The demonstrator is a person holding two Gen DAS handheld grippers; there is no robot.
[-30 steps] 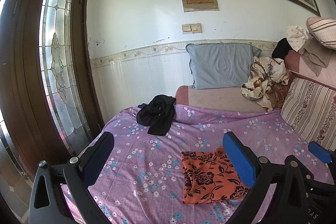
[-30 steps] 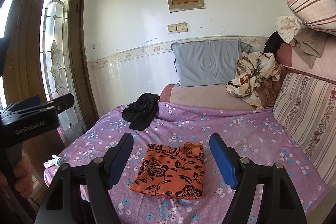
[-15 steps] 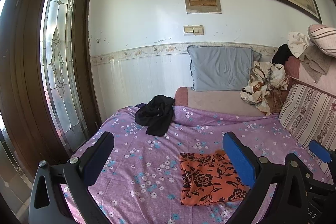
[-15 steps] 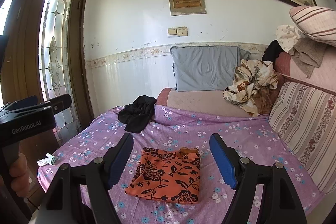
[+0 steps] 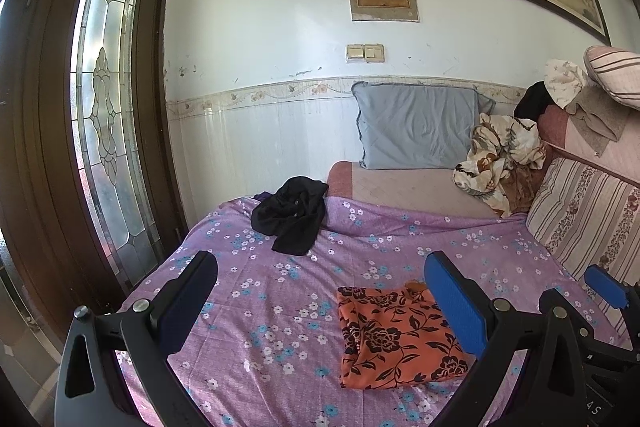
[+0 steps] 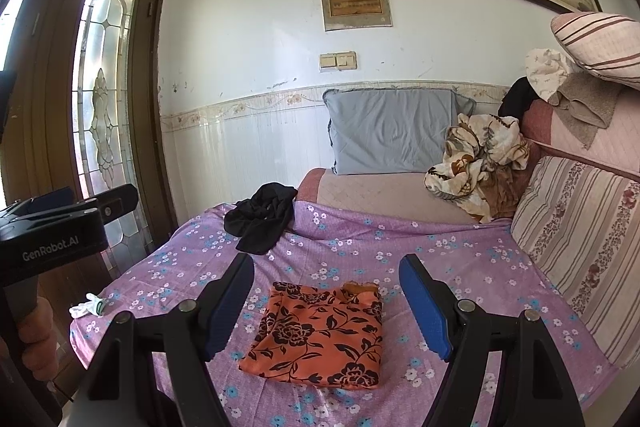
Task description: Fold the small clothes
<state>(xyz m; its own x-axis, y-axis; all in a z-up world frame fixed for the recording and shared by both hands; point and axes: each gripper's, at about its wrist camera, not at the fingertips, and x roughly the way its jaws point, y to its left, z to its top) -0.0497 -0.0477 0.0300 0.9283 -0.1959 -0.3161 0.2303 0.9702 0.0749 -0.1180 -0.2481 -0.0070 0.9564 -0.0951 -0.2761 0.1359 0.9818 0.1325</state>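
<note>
- A brown wooden door (image 6: 52, 75) with leaded patterned glass stands at the far left, beside the white wall.
- A person's hand (image 6: 34, 337) at the left edge of the right wrist view grips the handle of the left gripper (image 5: 316, 301); its jaws stand wide apart with nothing between them, held above the bed.
- A small white item, perhaps a sock (image 6: 88, 305), lies at the near left corner of the purple flowered bedsheet (image 6: 460, 267); it is too small to tell for certain.
- A crumpled black garment (image 5: 292, 213) lies at the far edge of the sheet, well apart from both grippers.
- The folded orange cloth with black flowers (image 6: 320, 333) lies flat on the sheet near the front edge, touched by neither gripper.
- The right gripper (image 6: 326, 301) hovers above that cloth with its blue-padded jaws spread wide and empty; the cloth shows in the gap between them.
- A grey-blue pillow (image 5: 418, 125) leans upright against the wall behind a pinkish mattress.
- A crumpled cream and brown patterned cloth (image 6: 476, 163) sits just right of the pillow.
- Striped cushions (image 6: 580, 231) line the right side, with more loose fabric piled above them.
</note>
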